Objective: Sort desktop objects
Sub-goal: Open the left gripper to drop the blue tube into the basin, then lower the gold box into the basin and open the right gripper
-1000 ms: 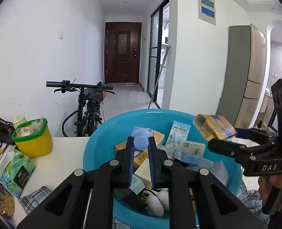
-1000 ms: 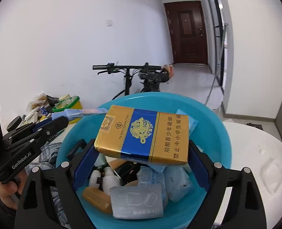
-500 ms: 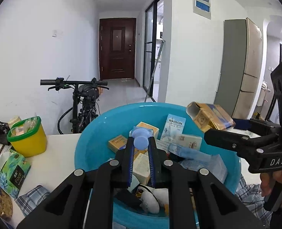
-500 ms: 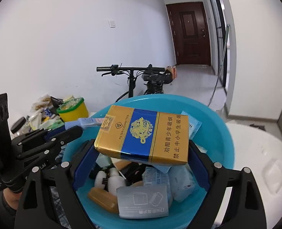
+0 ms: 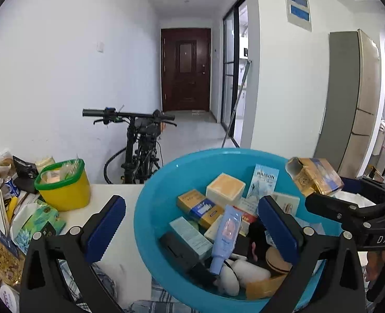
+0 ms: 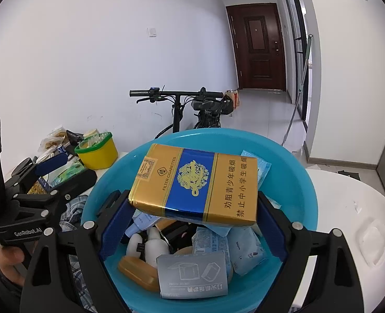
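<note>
Cigarette pack, gold and blue, sits clamped in my right tongs above the blue basin on the bench. My left tongs gape, released, over the pink-labelled tube lying in the basin.

Home hallway: bicycle, fridge.

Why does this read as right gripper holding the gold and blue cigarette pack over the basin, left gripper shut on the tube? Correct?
Not quite. The left gripper is open and empty, as the left wrist view shows; the tube lies in the basin. The right gripper does hold the cigarette pack over the basin.
</note>
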Available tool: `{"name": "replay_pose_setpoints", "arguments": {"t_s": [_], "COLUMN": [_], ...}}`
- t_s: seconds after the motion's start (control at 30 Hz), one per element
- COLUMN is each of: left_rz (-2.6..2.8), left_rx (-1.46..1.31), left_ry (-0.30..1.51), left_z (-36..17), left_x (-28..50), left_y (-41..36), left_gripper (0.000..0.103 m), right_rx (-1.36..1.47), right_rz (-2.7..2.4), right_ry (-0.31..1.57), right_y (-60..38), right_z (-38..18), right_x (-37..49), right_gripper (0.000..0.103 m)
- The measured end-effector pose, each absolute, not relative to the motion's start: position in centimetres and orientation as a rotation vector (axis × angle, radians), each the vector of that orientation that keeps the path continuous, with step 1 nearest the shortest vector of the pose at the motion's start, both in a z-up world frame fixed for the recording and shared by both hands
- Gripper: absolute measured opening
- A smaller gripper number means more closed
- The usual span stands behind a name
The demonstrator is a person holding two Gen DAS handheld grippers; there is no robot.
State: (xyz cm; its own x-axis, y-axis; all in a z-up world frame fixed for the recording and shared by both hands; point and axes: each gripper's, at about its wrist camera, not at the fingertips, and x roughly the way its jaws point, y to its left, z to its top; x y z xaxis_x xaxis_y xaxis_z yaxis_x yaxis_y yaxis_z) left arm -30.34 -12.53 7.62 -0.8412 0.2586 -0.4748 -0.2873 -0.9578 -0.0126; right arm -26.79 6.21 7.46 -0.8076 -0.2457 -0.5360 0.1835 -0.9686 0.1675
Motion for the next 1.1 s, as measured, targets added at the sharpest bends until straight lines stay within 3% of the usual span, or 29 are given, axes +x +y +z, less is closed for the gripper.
{"name": "replay_pose_setpoints", "arguments": {"t_s": [1.1], "left_rz": [2.769], "left_rx": [-0.777], "left_ry": [0.118], "left_z": [7.81], "left_x": [-30.19], "left_y": [-12.78], "left_gripper": [0.103], "right_rx": [0.871], "right_rz": [-2.791], "right_ry": [-0.170], "right_y": [6.70], "right_z": [7.02], "right_x": [-27.15], "right_gripper": [0.088]}}
